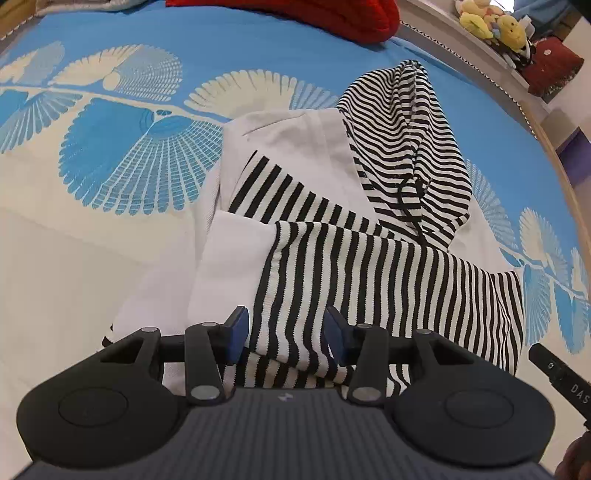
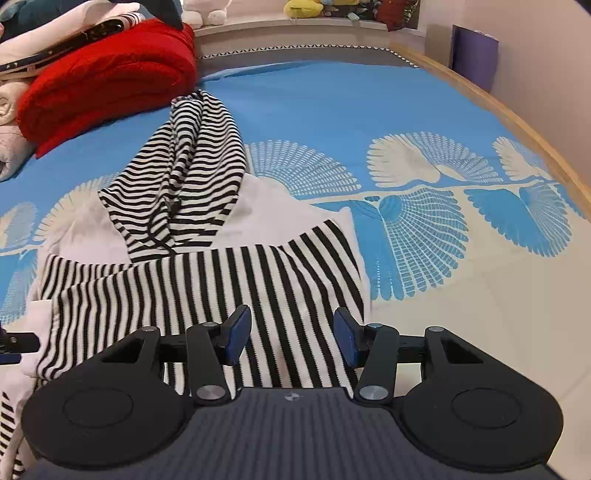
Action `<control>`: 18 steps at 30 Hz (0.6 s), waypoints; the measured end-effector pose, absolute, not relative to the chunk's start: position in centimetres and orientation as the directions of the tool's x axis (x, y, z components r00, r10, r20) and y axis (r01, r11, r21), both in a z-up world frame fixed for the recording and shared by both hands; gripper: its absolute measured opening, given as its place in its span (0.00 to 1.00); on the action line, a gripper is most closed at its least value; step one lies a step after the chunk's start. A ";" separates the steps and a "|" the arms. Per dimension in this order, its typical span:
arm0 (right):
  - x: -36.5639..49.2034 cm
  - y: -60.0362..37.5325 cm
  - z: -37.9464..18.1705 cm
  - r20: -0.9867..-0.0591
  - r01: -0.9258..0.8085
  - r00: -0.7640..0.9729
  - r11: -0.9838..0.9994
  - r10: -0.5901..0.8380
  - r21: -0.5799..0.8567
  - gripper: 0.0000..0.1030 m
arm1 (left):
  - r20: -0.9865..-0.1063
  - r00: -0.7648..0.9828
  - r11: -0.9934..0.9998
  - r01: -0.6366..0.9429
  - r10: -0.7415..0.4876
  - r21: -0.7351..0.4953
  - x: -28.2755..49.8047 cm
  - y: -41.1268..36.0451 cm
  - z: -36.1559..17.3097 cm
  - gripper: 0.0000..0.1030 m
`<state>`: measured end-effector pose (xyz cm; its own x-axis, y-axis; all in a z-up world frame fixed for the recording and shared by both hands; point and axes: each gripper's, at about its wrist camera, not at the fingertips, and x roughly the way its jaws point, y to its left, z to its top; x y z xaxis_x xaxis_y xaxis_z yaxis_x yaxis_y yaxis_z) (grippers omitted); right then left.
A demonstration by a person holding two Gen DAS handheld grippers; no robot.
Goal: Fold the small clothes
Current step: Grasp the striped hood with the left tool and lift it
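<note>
A small white hoodie with black-and-white striped sleeves and hood (image 1: pixel 369 236) lies on the blue patterned bed cover (image 1: pixel 129 155). Its striped sleeves are folded across the white body and the hood (image 1: pixel 410 147) points away. My left gripper (image 1: pixel 286 334) is open, jaws apart over the near striped sleeve edge. In the right wrist view the same hoodie (image 2: pixel 207 273) lies ahead with the hood (image 2: pixel 181 177) at the far left. My right gripper (image 2: pixel 291 336) is open over the striped sleeve. Neither holds cloth.
A red folded blanket (image 2: pixel 107 81) and stacked clothes (image 2: pixel 55 33) lie at the far left of the bed. Plush toys (image 1: pixel 491 22) sit on a ledge behind. A wooden bed edge (image 2: pixel 517 122) runs along the right, by a wall.
</note>
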<state>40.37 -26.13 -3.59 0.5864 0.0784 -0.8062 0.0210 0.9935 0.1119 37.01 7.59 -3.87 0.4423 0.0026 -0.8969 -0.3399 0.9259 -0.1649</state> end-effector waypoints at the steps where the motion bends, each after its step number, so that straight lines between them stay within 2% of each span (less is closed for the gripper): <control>1: 40.4 -26.1 -3.6 -0.806 0.021 0.586 0.994 0.078 0.112 0.50 | -0.895 0.447 0.929 -0.334 0.005 -0.162 37.0 7.4 -3.8 0.48; 7: 40.1 -26.6 -2.8 -0.791 0.006 0.606 0.994 0.080 0.105 0.50 | -0.862 0.506 0.948 -0.289 0.035 -0.132 36.7 6.1 -3.2 0.48; 9: 40.4 -27.5 -2.8 -0.798 0.022 0.598 0.993 0.077 0.112 0.50 | -0.840 0.539 0.957 -0.271 0.064 -0.101 36.6 5.7 -2.6 0.36; 10: 40.4 -27.5 -2.8 -0.798 0.022 0.598 0.993 0.077 0.112 0.50 | -0.828 0.556 0.962 -0.259 0.073 -0.090 36.5 5.5 -2.3 0.18; 11: 40.4 -28.0 -2.7 -0.800 0.029 0.594 0.992 0.084 0.126 0.50 | -0.816 0.573 0.967 -0.241 0.078 -0.077 36.4 5.3 -1.9 0.09; 15: 40.8 -29.3 -1.9 -0.807 0.018 0.583 0.991 0.096 0.131 0.51 | -0.758 0.641 0.979 -0.201 0.115 -0.021 35.8 4.8 -0.3 0.08; 18: 41.0 -30.3 -1.4 -0.808 0.008 0.580 0.992 0.098 0.126 0.51 | -0.752 0.646 0.976 -0.216 0.128 -0.020 36.0 4.8 0.9 0.09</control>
